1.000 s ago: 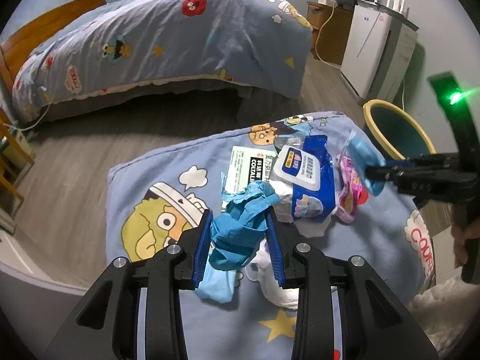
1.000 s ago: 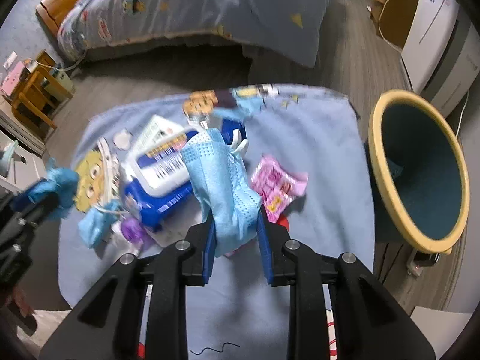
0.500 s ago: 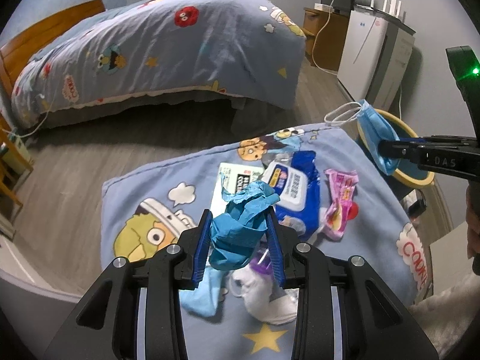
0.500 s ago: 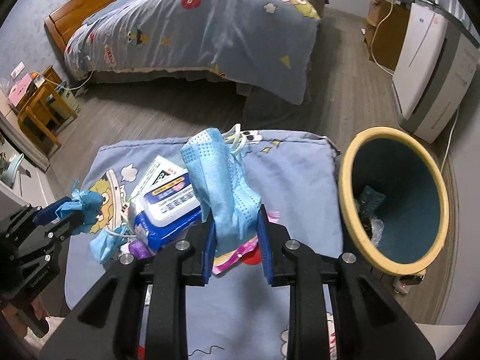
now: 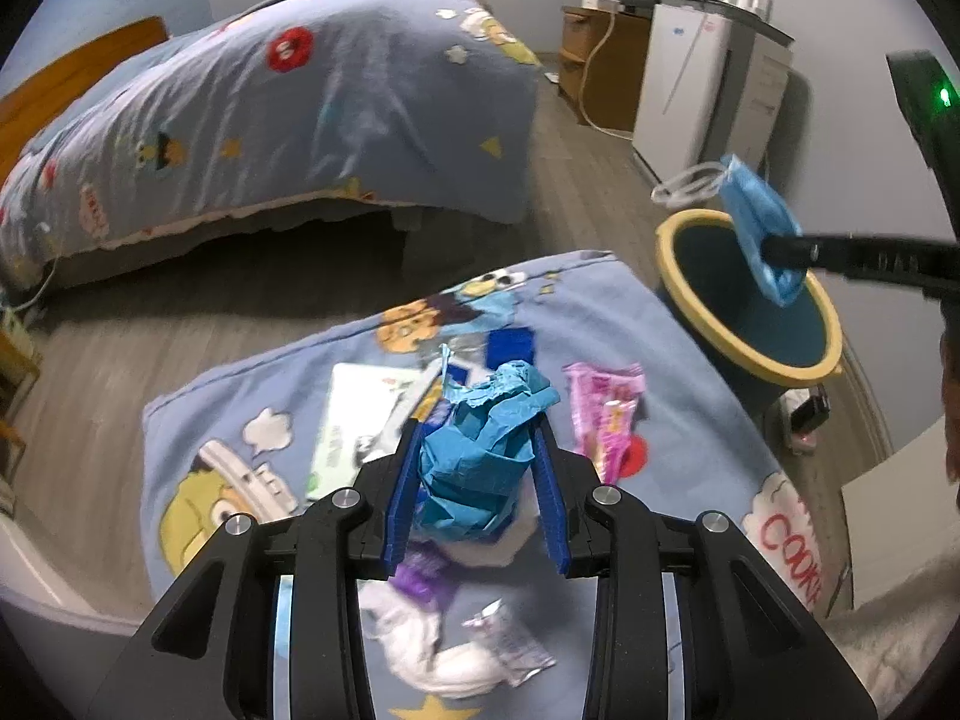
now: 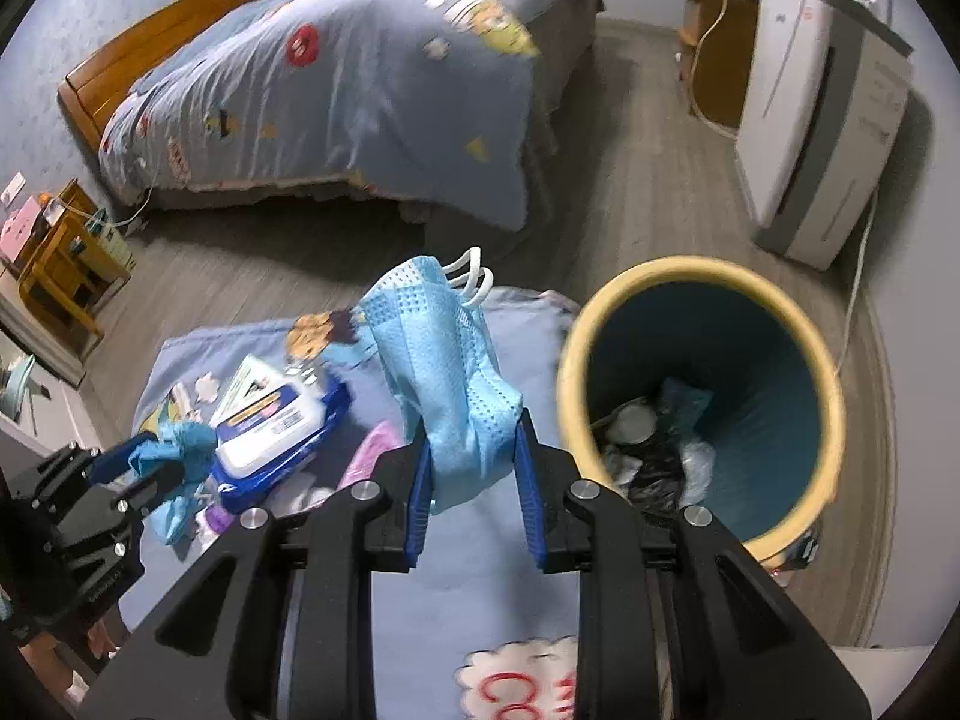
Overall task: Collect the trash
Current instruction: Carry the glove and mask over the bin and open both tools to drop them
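My left gripper (image 5: 477, 480) is shut on a crumpled blue paper wad (image 5: 480, 456), held above the blue cartoon cushion (image 5: 690, 420). My right gripper (image 6: 474, 480) is shut on a light blue face mask (image 6: 447, 372), raised just left of the yellow-rimmed bin (image 6: 708, 276). In the left wrist view the mask (image 5: 759, 228) hangs over the bin (image 5: 678, 240). On the cushion lie a pink wrapper (image 5: 603, 414), a white card (image 5: 354, 414), white tissue (image 5: 432, 654) and a blue wipes pack (image 6: 276, 426).
The bin holds trash (image 6: 648, 438). A bed with a blue cartoon duvet (image 5: 300, 108) stands behind. A white appliance (image 6: 816, 120) and a wooden cabinet (image 5: 600, 60) stand at the right wall. A small wooden table (image 6: 60, 264) is at the left.
Both grippers rose with their loads. The right gripper carried the mask right, from over the cushion to the bin's rim. The left gripper lifted the blue wad higher.
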A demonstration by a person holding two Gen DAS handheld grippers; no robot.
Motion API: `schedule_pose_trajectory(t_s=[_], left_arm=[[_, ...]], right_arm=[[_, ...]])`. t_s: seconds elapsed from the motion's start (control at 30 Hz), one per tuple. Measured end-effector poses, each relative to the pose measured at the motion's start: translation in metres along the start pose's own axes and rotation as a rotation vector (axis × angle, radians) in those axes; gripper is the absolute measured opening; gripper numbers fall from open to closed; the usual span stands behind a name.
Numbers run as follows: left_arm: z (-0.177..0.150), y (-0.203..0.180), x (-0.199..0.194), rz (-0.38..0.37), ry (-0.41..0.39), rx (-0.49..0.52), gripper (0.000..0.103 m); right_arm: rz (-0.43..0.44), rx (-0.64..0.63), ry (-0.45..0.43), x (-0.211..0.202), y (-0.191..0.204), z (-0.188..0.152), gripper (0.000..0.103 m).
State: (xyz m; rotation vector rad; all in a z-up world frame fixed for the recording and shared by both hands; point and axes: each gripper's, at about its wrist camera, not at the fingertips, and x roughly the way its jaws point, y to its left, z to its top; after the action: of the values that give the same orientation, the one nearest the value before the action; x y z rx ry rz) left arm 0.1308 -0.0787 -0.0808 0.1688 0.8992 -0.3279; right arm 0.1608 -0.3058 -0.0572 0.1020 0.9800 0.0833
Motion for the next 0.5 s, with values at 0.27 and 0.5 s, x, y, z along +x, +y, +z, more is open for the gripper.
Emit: schedule_pose_trajectory(t_s=[0.27,0.5], left_arm=[[0.024,-0.038,-0.002,-0.016,-0.072,0.036,0.037],[0.05,-0.084,0.011,-0.066,-0.127,0.053,0.037]], right_arm=[[-0.068,0.028,-0.075,-0.029,-0.069,0.018,0.025],[-0.11,0.139,-0.072,-0.027,-0.14,0.019,0.025]])
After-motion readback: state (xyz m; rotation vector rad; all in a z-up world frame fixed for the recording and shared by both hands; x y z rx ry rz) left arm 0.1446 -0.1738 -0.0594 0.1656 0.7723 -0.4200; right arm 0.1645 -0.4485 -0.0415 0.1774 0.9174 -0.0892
